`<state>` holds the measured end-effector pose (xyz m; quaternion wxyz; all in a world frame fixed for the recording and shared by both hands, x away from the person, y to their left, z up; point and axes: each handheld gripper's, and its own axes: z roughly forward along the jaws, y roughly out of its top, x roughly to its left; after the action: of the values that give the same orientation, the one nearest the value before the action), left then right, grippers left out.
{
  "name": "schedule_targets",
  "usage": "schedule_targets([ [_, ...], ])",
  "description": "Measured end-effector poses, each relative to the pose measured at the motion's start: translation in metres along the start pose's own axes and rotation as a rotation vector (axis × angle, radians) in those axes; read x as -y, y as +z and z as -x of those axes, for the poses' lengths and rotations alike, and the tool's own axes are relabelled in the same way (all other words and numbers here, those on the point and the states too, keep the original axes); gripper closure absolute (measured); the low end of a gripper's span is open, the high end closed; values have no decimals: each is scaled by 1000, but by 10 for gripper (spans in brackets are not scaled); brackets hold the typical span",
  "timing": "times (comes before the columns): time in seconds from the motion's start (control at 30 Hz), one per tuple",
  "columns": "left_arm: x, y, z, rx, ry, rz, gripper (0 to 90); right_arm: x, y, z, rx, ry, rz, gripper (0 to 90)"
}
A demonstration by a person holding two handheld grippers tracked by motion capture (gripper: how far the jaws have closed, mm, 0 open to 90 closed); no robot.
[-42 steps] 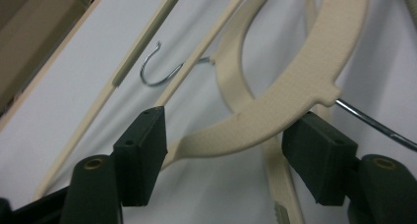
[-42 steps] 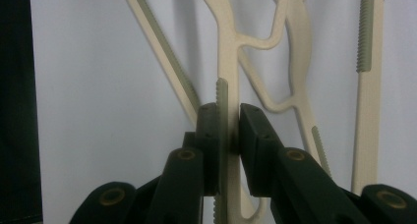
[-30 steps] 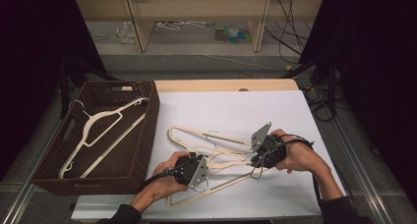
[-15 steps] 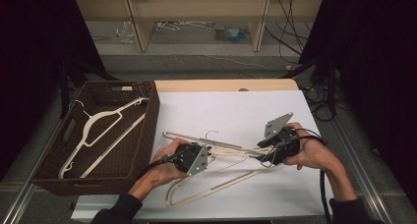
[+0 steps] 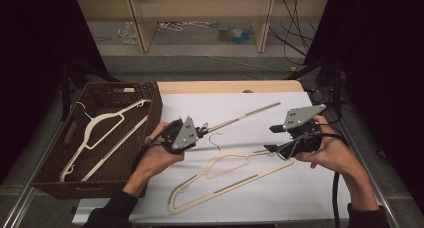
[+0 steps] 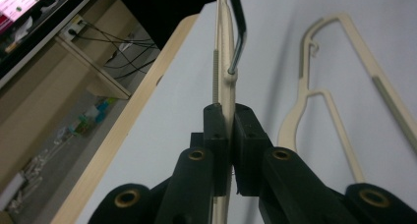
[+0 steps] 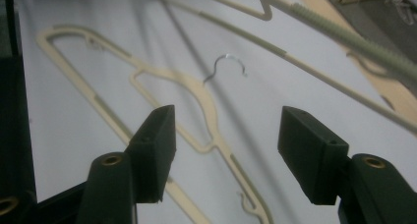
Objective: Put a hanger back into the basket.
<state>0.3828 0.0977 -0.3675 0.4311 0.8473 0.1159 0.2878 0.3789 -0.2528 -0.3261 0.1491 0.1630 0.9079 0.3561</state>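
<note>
Clamped tight, the jaws of my left gripper [image 5: 186, 134] have a cream hanger [image 5: 240, 119] pinched edge-on between the pads, just below the neck where its wire hook [image 6: 237, 42] is set in. In the left gripper view the hanger runs straight up out of the pads. From the high view it is off the white table [image 5: 310, 198], slanting up and away toward the far right. I judge I'm holding it near the neck so that the long frame balances and I can carry it left to the brown basket [image 5: 47, 180], where one cream hanger [image 5: 102, 133] already lies.

On the other side, my right gripper [image 5: 292, 138] is spread wide with nothing between its pads. In the right gripper view the gap between the jaws frames the second hanger [image 5: 225, 175], which lies flat on the table in the near middle, hook pointing to the far side. The gripper hovers just right of that hanger's right arm, not touching it. That looks like a sensible place to wait: near enough to drop onto the second hanger, and out of the way of the one in the air.
</note>
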Motion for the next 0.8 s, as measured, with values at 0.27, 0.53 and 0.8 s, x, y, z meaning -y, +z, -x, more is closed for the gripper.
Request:
schedule_targets([
  [0.27,1,-25,-15,11,-279,45,856,-11,-6,-14,17,-14,53,340],
  [0.53,-4,-55,-26,26,-477,101,856,-6,-1,-22,0,-9,30,338],
  [0.8,-12,-96,-42,36,-577,169,856,13,13,-29,6,34,35,310],
])
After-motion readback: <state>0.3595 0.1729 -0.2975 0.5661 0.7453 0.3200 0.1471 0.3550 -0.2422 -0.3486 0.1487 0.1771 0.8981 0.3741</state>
